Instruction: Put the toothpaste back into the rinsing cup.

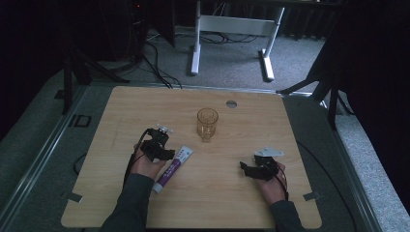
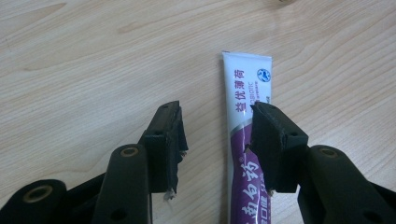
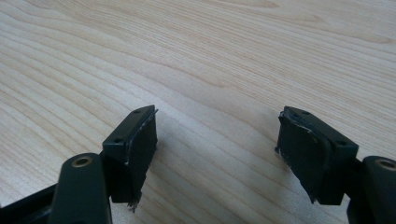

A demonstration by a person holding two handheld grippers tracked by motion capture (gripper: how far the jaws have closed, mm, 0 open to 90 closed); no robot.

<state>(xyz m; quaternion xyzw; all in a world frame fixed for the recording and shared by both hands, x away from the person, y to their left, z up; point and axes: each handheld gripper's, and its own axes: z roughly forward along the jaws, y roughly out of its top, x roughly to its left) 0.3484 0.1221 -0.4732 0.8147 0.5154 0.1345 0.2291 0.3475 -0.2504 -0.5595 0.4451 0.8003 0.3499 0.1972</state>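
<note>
The tube [image 2: 245, 140] lies flat on the surface [image 1: 232, 193], near the front left, its crimped end pointing toward the glass [image 1: 207, 123] that stands upright in the middle, well apart from it. In the left gripper view the tube runs up between the jaws but off-centre: it sits tight against the right-hand jaw, which overlaps its edge, while a wide strip of bare wood separates it from the other jaw. The left claw [image 2: 217, 135] is released, spread around the tube and not pressing it. The right claw [image 3: 217, 140] rests farther right, near the front of the surface, also released, with only wood grain between its jaws.

The risk I judge from here lies in that offset. If the jaws close as they stand, one pad meets the tube first and may shove it sideways or pinch only its edge, so the soft, flat body could fold, slip out or swing on lifting. A carried tube swung carelessly might also knock the glass over.

The tube is white at the crimp and purple lower down. Chinese characters run along it, "益优薄荷" in purple on the white part and large white characters on the purple; a small round blue logo sits near the crimp. Smaller Latin lettering beside it is too blurred to read.
</note>
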